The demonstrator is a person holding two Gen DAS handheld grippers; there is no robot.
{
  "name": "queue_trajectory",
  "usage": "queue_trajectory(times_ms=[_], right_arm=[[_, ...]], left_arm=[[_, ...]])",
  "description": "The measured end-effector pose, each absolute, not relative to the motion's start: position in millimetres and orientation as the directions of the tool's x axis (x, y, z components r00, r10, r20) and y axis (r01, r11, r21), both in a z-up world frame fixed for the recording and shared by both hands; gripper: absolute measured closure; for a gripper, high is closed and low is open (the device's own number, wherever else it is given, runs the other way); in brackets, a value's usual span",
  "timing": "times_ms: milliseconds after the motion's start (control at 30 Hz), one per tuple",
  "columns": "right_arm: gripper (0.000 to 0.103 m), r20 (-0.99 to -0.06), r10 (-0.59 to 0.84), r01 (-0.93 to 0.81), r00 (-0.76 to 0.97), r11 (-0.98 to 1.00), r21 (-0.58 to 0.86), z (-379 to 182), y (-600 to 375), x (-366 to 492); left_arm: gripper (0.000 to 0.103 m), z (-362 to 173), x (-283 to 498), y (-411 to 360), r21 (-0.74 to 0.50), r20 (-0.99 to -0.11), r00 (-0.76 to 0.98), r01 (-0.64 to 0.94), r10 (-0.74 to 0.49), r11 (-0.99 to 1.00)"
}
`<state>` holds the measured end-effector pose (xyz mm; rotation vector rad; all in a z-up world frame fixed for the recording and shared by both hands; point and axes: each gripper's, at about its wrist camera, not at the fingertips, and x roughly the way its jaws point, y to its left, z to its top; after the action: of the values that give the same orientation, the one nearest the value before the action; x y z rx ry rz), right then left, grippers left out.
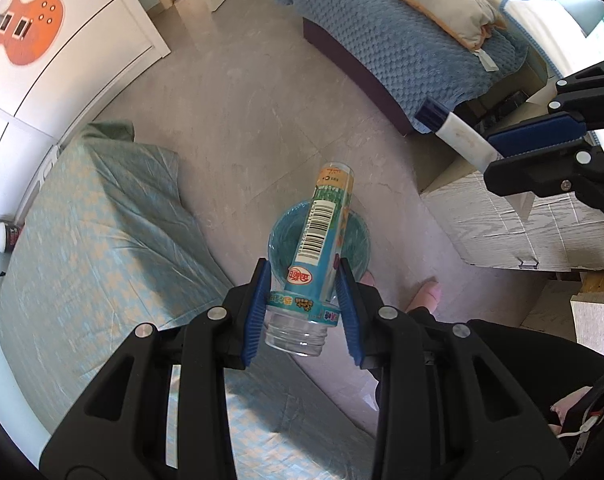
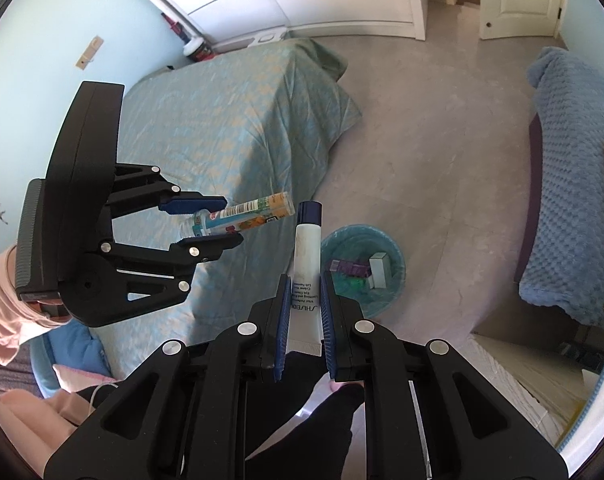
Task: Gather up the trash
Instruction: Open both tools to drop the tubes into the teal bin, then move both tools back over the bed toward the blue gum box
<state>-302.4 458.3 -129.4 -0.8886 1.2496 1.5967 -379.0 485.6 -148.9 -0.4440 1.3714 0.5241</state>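
Left wrist: left gripper point(image 1: 303, 280) clamps bottle point(image 1: 319, 240).

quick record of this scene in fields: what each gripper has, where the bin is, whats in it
left gripper: shut on plastic bottle, open neck toward the camera, no cap
right gripper: shut on white tube, dark blue cap pointing away
trash bin: blue, on the floor between the two beds; directly below the bottle in the left wrist view
bin contents: purple item, white box, something green, unclear
task state: both items held in the air, not yet dropped in
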Motion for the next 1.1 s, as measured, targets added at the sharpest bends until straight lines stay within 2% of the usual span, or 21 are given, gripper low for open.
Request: queue_trajectory(times_ms=[267, 333, 367, 400, 433, 467, 733, 800, 1100], right_arm=[[0.087, -0.918, 0.176, -0.934, -0.356, -0.096, 0.344, -145, 471, -314], [0.084, -0.917, 0.168, -0.932, -0.361, -0.104, 0.347, -147, 475, -316], [0.080, -0.918, 0.171, -0.933, -0.357, -0.105, 0.344, -148, 475, -316], [0.060, -0.918, 0.174, -0.934, -0.356, -0.102, 0.342, -148, 477, -315], [0.051, -0.917, 0.181, -0.934, -0.355, -0.097, 0.343, -147, 478, -314], [0.046, -0.917, 0.198, -0.938, -0.347, -0.091, 0.336, -145, 479, -312], [0.045, -0.910, 0.218, -0.936, -0.351, -0.048, 0.350, -140, 481, -296], [0.037, -0.910, 0.226, -0.937, -0.347, -0.039, 0.348, -138, 479, -293], [0.031, -0.905, 0.257, -0.937, -0.339, -0.003, 0.351, -128, 466, -274]], left_arm=[[0.072, -164, -384, 487, -0.017, -0.992, 0.109, -0.612, 0.063, 0.790], [0.071, -166, -385, 488, -0.017, -0.992, 0.112, -0.609, 0.065, 0.793], [0.068, -166, -385, 487, -0.016, -0.991, 0.113, -0.608, 0.067, 0.793], [0.053, -166, -385, 486, -0.012, -0.991, 0.112, -0.607, 0.071, 0.794], [0.045, -165, -384, 486, 0.000, -0.990, 0.111, -0.607, 0.084, 0.795], [0.032, -164, -384, 486, 0.017, -0.989, 0.107, -0.606, 0.103, 0.795], [0.031, -165, -382, 486, -0.002, -0.991, 0.106, -0.609, 0.080, 0.793], [0.031, -164, -381, 486, -0.012, -0.991, 0.115, -0.605, 0.072, 0.796], [0.031, -158, -372, 482, -0.002, -0.989, 0.122, -0.583, 0.084, 0.812]])
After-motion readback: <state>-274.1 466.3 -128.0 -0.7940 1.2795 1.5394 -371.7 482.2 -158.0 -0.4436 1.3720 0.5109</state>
